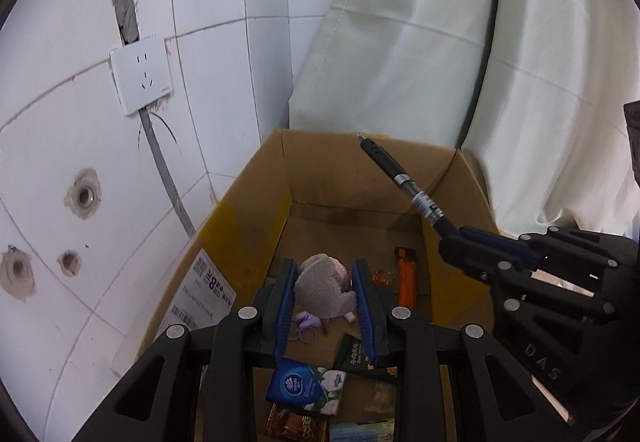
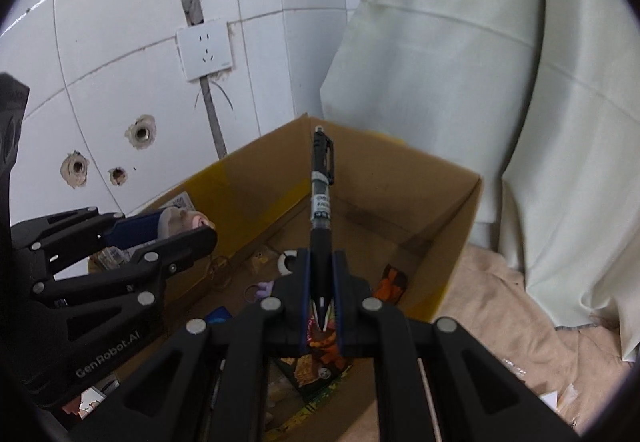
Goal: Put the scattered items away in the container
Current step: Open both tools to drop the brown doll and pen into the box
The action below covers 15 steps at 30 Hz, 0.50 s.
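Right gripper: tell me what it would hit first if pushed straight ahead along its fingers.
The pen clamped in the right gripper sticks out ahead, so its far end would probably touch first, against the far wall of the cardboard box near its rim. Depth is unclear; it might pass just over.

Both cameras ride the grippers and look steeply down into the cardboard box (image 1: 256, 177) from close above. The left wrist view faces the tiled wall (image 1: 60, 145) from the box's near-left side; the right wrist view sits further right. They share the box, the wall socket (image 2: 205, 49), the white curtain (image 2: 440, 61) and each other's gripper.
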Each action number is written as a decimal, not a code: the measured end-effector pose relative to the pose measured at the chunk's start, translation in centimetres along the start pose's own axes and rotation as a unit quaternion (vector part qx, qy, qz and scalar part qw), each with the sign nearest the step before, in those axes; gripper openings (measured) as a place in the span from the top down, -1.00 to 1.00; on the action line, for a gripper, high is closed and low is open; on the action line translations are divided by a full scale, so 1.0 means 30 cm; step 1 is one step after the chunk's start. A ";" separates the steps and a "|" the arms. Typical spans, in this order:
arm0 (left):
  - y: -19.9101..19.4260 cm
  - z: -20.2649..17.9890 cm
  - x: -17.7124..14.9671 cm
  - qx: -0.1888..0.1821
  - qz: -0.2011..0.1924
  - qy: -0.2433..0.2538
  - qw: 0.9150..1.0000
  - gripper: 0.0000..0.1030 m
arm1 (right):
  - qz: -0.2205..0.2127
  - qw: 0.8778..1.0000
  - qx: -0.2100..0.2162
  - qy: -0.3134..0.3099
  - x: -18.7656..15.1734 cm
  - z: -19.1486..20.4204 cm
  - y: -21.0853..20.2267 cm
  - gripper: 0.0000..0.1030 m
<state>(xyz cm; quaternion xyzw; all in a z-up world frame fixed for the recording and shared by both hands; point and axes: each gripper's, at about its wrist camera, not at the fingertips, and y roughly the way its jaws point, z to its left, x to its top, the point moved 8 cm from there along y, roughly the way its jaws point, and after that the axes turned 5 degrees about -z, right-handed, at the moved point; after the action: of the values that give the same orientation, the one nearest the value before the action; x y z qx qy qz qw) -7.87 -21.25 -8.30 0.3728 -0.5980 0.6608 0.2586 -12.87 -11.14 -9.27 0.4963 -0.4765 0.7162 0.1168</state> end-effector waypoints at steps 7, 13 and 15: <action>0.029 0.015 -0.024 -0.001 0.008 -0.002 1.000 0.43 | 0.004 1.000 0.000 -0.009 -0.012 0.020 0.020 0.75; 0.050 0.020 -0.034 0.001 0.015 -0.003 1.000 0.43 | 0.004 1.000 -0.018 -0.016 -0.013 0.012 0.022 -0.06; 0.050 0.025 -0.035 0.002 0.014 -0.006 1.000 0.43 | -0.003 1.000 -0.024 -0.004 -0.008 -0.010 0.010 -0.43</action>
<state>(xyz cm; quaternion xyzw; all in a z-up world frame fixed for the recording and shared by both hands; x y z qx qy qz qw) -8.32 -22.11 -10.03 0.3685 -0.6034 0.6634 0.2449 -13.13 -10.96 -9.65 0.4982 -0.4924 0.7020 0.1289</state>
